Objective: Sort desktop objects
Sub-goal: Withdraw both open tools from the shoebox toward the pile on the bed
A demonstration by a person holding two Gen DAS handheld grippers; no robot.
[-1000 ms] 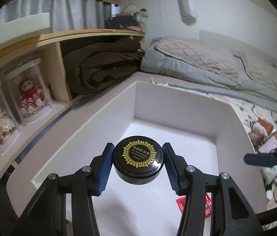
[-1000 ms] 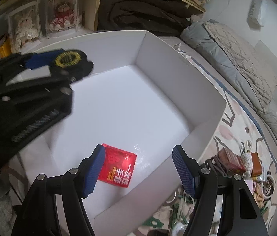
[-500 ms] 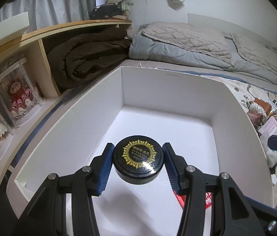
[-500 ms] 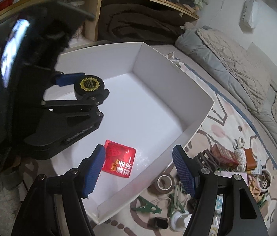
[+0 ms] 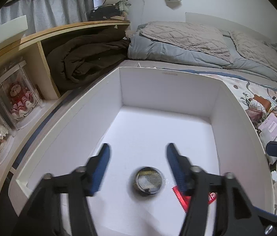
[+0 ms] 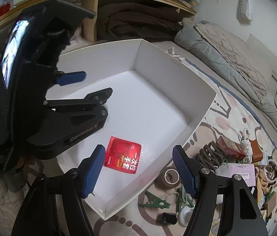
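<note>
A white open box (image 5: 230, 106) lies on the patterned mat; it also shows in the right wrist view (image 6: 201, 106). My left gripper (image 5: 137, 159) is open above the box, and a black round tin (image 5: 148, 180) lies blurred on the box floor below it. A red glove packet (image 6: 123, 155) lies on the box floor, partly hidden by my left finger in the left wrist view (image 5: 212, 196). My right gripper (image 6: 138, 169) is open and empty over the box's near corner. The left gripper's body (image 6: 40, 90) fills the left of the right wrist view and hides the tin.
Loose items lie on the mat right of the box: a tape roll (image 6: 170, 178), green clips (image 6: 156, 198), a coiled cord (image 6: 209, 154), a small red box (image 6: 230, 149) and a pink packet (image 6: 238, 175). A shelf with a brown blanket (image 5: 87, 57) and a bed (image 5: 207, 45) stand behind.
My left gripper has opened and let go of the black tin, which now lies in the box. The right gripper has drawn back and higher, still open.
</note>
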